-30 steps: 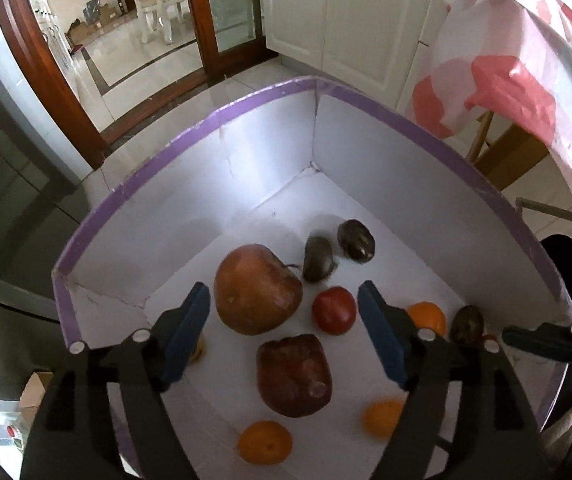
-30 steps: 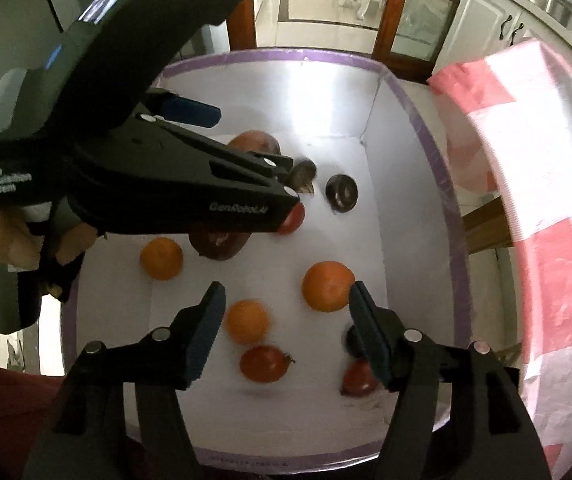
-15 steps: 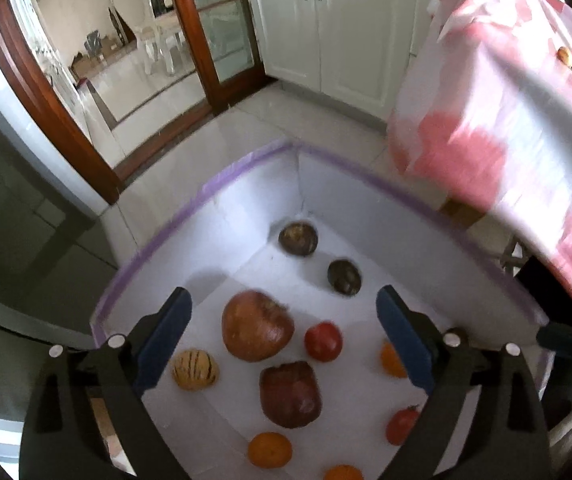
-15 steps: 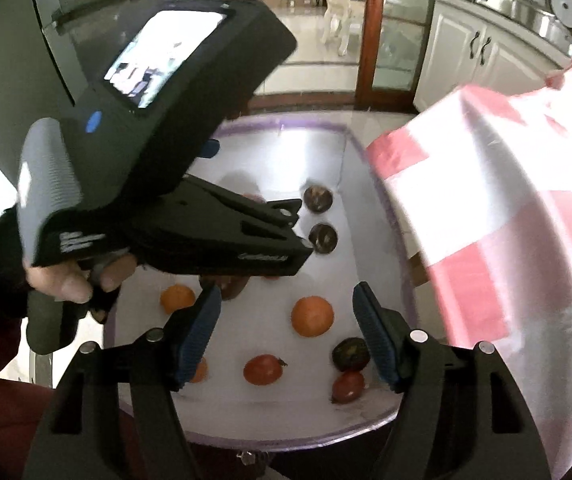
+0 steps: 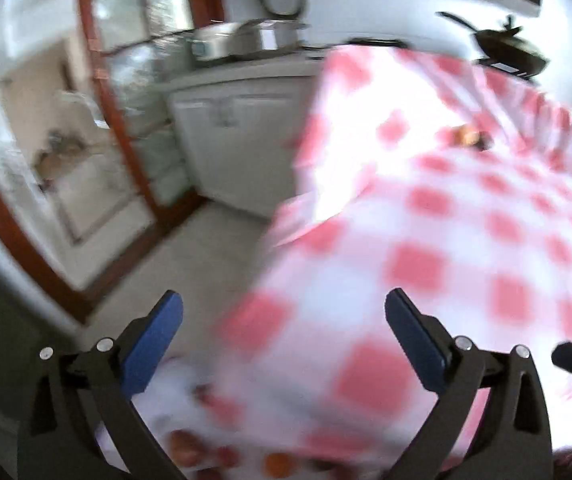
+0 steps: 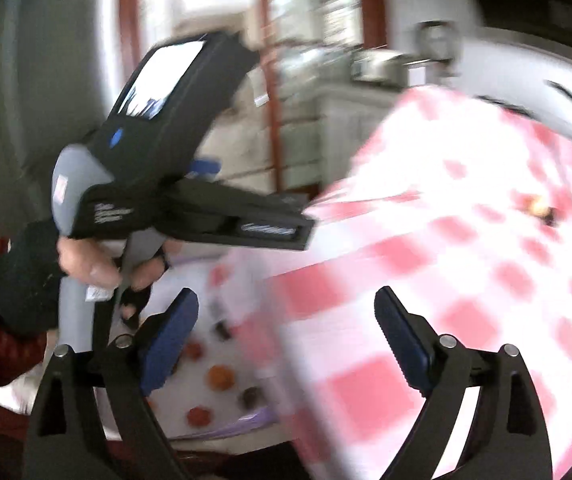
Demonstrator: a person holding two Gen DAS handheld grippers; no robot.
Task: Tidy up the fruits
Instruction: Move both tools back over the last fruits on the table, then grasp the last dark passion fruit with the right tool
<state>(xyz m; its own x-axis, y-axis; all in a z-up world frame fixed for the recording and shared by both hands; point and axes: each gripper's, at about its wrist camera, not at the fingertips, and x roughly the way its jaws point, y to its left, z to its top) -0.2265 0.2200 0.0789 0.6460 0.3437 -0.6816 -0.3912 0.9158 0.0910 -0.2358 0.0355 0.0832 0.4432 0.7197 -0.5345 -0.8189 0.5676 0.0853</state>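
Observation:
Both views are blurred by motion. My left gripper (image 5: pixel 282 304) hangs over the edge of a table under a red-and-white checked cloth (image 5: pixel 466 240); its jaws are opening and nothing is between them. The jaws of my right gripper (image 6: pixel 286 300) are opening too, also with nothing between them. The white box with a purple rim (image 6: pixel 245 424) lies low down, holding an orange (image 6: pixel 219 376), a red tomato (image 6: pixel 198 416) and a dark fruit (image 6: pixel 250 397). Only a strip of the box (image 5: pixel 165 392) and an orange (image 5: pixel 279 460) show in the left view. Small fruits (image 5: pixel 470 136) lie far off on the cloth.
A gloved hand (image 6: pixel 85 264) holds the left gripper's black housing (image 6: pixel 157 128) at the left of the right wrist view. Behind stand white cabinets (image 5: pixel 237 152), metal pots (image 5: pixel 245 40), a dark wok (image 5: pixel 510 48) and a wooden door frame (image 5: pixel 125 128). Tiled floor (image 5: pixel 189 264) lies between.
Both grippers have risen away from the box and swung up toward the clothed table. Their jaws stand wider. The box and its fruits have dropped to the bottom of both views.

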